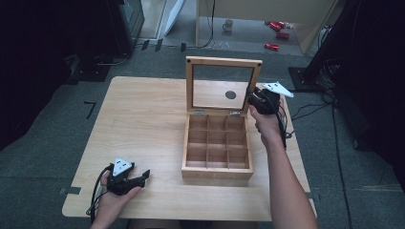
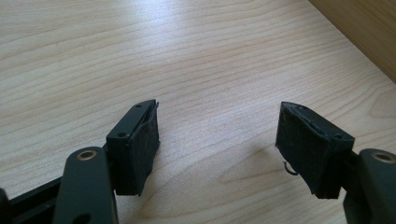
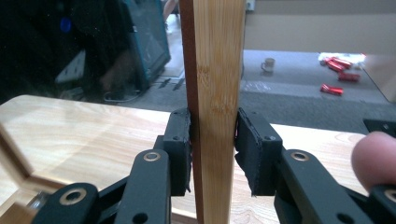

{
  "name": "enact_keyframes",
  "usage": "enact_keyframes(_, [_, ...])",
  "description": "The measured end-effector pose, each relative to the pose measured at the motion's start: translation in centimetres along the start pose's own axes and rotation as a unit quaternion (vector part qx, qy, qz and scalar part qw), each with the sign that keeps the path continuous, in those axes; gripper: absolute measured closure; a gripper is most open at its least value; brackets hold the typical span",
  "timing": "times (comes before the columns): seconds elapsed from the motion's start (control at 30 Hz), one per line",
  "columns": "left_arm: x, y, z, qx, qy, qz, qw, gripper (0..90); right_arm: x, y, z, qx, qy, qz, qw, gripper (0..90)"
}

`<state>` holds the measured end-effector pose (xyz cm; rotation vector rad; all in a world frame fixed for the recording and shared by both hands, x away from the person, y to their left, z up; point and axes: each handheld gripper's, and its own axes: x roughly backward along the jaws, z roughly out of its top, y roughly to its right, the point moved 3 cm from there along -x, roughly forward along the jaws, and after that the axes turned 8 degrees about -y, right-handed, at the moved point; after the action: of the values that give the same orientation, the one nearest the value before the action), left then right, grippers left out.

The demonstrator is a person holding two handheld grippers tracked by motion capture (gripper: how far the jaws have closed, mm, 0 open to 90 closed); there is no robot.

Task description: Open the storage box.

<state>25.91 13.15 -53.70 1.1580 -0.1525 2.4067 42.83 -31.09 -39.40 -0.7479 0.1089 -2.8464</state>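
A wooden compartment box (image 1: 217, 172) stands on the table (image 1: 143, 109) right of centre, its several compartments bare. Its glass-paned lid (image 1: 223, 62) is raised upright. My right gripper (image 1: 253, 101) is shut on the lid's right frame edge, and in the right gripper view the wooden frame (image 3: 219, 56) runs straight up between the pads of my right gripper (image 3: 214, 135). My left gripper (image 1: 143, 177) rests low on the table near the front left, apart from the box. It stands open with bare tabletop between the pads of my left gripper (image 2: 219, 144). The box wall (image 2: 364, 28) shows in that view's upper right corner.
Beyond the table, a mug (image 1: 228, 25) and some red objects (image 1: 277, 28) lie on the floor. Dark equipment (image 1: 119, 24) stands at the back left. Cables (image 1: 310, 109) trail on the floor to the right of the table.
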Motion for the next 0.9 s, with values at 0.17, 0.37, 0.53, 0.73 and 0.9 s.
enact_keyframes(0.17, [0.0, 0.0, 0.0, 0.000, 0.001, 0.001, 1.0000, 30.9, -0.8, -0.2, 0.4, -0.013, -0.008, -0.018, 0.9997, 67.4])
enact_keyframes(0.37, [-0.1, 0.3, 0.0, -0.013, -0.004, 0.013, 0.9998, 29.6, -1.8, -0.3, 0.8, -0.023, -0.013, -0.032, 0.9991, 67.6])
enact_keyframes(0.53, [-0.1, 0.5, 0.0, -0.018, -0.006, 0.020, 0.9996, 29.1, -2.3, -0.3, 0.9, -0.028, -0.015, -0.040, 0.9987, 67.5])
enact_keyframes(0.73, [-0.1, 0.5, -0.1, -0.018, -0.007, 0.020, 0.9996, 29.0, -2.7, -0.2, 1.0, -0.041, -0.020, -0.041, 0.9982, 66.7])
enact_keyframes(0.9, [-0.1, 0.5, -0.1, -0.019, -0.007, 0.021, 0.9996, 28.9, -2.1, 0.0, 0.8, -0.061, -0.019, -0.024, 0.9977, 49.1])
